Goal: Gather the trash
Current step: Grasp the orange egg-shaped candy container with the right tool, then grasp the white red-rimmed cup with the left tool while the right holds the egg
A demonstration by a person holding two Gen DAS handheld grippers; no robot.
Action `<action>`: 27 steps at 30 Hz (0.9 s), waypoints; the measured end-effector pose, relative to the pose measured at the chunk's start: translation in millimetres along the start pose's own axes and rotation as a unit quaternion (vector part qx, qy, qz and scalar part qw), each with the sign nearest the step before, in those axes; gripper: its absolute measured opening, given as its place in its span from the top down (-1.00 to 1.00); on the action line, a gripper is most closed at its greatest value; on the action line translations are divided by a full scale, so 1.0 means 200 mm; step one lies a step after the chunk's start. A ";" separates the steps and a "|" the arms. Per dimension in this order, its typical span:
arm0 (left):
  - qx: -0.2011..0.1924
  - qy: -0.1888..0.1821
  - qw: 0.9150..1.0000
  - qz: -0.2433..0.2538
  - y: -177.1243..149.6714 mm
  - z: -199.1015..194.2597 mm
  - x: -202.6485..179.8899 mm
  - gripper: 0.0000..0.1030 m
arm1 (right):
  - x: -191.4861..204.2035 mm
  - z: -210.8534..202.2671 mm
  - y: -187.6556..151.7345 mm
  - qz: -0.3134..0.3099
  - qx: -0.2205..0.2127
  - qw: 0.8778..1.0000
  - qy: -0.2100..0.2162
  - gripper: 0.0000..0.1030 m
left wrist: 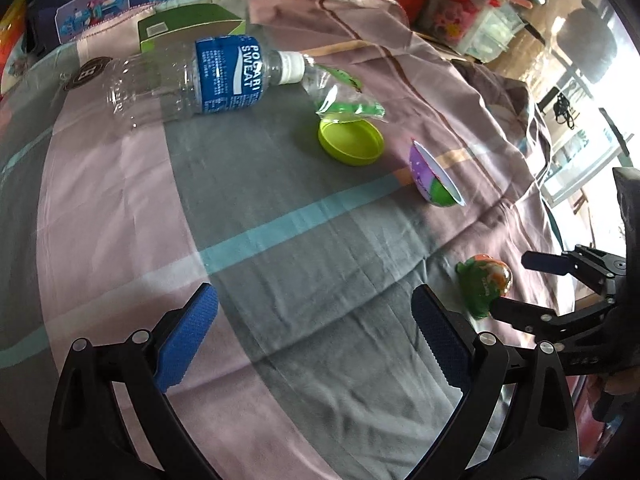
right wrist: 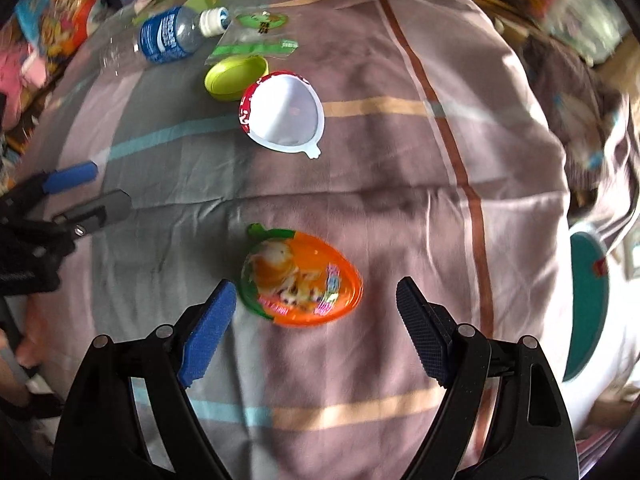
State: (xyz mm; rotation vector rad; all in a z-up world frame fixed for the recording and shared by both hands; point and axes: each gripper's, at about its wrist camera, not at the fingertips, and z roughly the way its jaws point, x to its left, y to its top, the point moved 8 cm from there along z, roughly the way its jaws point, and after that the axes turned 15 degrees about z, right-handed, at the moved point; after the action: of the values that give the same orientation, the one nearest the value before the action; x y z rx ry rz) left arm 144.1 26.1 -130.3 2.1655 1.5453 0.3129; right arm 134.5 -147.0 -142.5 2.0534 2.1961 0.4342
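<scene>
Grippers: your left gripper (left wrist: 314, 332) and right gripper (right wrist: 316, 328) both stand wide, holding nothing. Orange egg-shaped shell (right wrist: 302, 278) lies on the striped cloth (right wrist: 400, 220) between your right fingertips, untouched.

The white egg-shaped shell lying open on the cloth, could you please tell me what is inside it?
The white egg-shaped shell looks empty in the right wrist view: only its bare white inner wall shows. The left wrist view shows only its purple and green outside, so the cloth beneath stays covered.
</scene>
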 end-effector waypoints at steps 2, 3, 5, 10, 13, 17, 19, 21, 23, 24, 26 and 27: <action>0.000 -0.002 1.000 -0.001 0.00 0.01 0.01 -0.89 | 0.02 0.02 0.00 -0.019 0.003 1.000 -0.005 -0.52; 0.000 -0.002 1.000 -0.001 0.00 0.01 0.01 -0.89 | 0.02 0.03 0.01 -0.024 0.002 1.000 -0.006 -0.52; 0.002 -0.003 1.000 0.000 -0.01 0.02 0.01 -0.89 | 0.03 0.05 0.00 -0.037 0.006 0.999 -0.008 -0.49; 0.004 -0.004 1.000 0.000 -0.01 0.03 0.01 -0.89 | 0.05 0.07 0.00 -0.048 0.003 0.999 -0.001 -0.24; 0.005 -0.008 1.000 -0.001 0.01 0.04 -0.01 -0.89 | 0.04 0.06 -0.02 -0.038 0.004 0.999 -0.001 -0.22; 0.007 -0.011 1.000 0.007 0.04 0.05 -0.06 -0.89 | -0.03 0.02 0.04 0.018 -0.003 1.000 0.024 -0.22; 0.009 -0.014 1.000 0.011 0.06 0.07 -0.09 -0.89 | -0.09 -0.01 0.08 0.045 -0.013 0.998 0.033 -0.22; 0.007 -0.019 1.000 0.015 0.10 0.08 -0.13 -0.89 | -0.14 -0.03 0.11 0.065 -0.019 0.997 0.040 -0.22; 0.002 -0.021 1.000 0.017 0.14 0.08 -0.16 -0.89 | -0.19 -0.06 0.14 0.087 -0.026 0.995 0.048 -0.22; -0.003 -0.024 1.000 0.016 0.18 0.08 -0.18 -0.89 | -0.22 -0.07 0.14 0.096 -0.027 0.994 0.050 -0.22; -0.009 -0.029 0.999 0.016 0.23 0.09 -0.21 -0.89 | -0.27 -0.09 0.16 0.113 -0.030 0.992 0.050 -0.22; -0.011 -0.032 0.999 0.014 0.26 0.10 -0.23 -0.89 | -0.29 -0.09 0.16 0.121 -0.030 0.991 0.052 -0.23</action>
State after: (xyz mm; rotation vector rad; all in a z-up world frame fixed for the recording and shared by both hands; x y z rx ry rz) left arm 180.6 -34.5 -117.9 2.1618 1.4705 0.2661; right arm 164.6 -204.8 -123.1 2.3231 1.9637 0.6347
